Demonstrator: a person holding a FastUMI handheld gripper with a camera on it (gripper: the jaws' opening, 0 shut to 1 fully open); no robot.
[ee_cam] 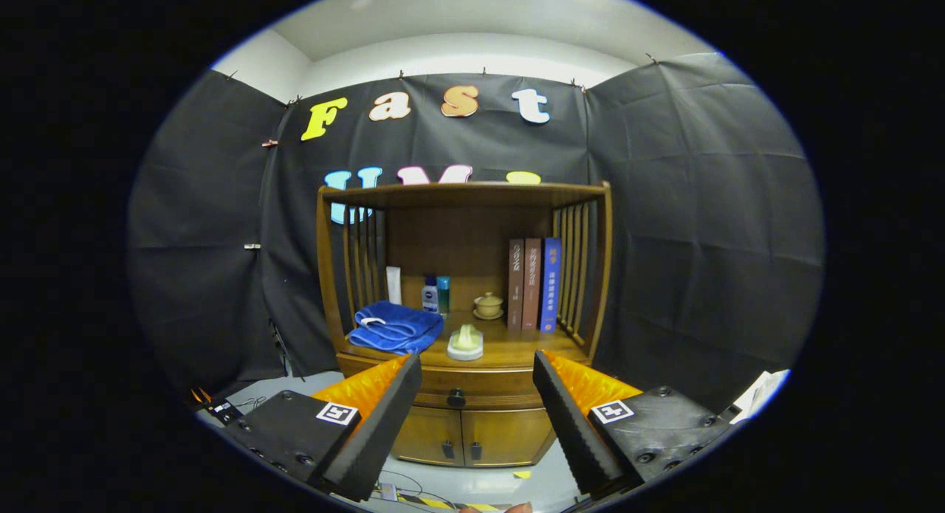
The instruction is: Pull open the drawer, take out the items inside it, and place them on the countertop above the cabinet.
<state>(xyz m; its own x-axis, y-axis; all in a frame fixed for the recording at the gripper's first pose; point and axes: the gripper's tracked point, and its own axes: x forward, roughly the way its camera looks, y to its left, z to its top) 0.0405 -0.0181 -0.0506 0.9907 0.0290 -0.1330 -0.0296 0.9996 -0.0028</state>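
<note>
Towel: a folded blue towel (395, 327) lies on the countertop (517, 350) at about 9 o'clock from the soap dish, near the slatted side.
Bottles: 2 small bottles (435, 294) stand behind the towel, at roughly 11 o'clock from the dish, with a pale tube beside them.
Soap dish: a white dish with a pale lump (465, 342) sits near the countertop's front edge, directly above the knob.
Cup: a small lidded cup (488, 305) stands at 1 o'clock from the dish.
Books: 3 books (533, 284) stand upright at 2 o'clock from the dish.
Drawer: the drawer (487, 386) sits flush and closed, its dark knob (456, 398) at 6 o'clock from the dish; the contents are hidden, so whether they are inside or already among the countertop things cannot be told.
Doors: 2 cabinet doors (472, 435) are shut below the drawer.
Gripper: the gripper (477, 395) has its fingers spread wide, holding nothing, well short of the cabinet (the knob shows between them).
Risk: the knob is small and round, so fingers closing off-centre could slip off it.
Risk: the countertop is crowded, so anything set down could knock the dish or cup.
</note>
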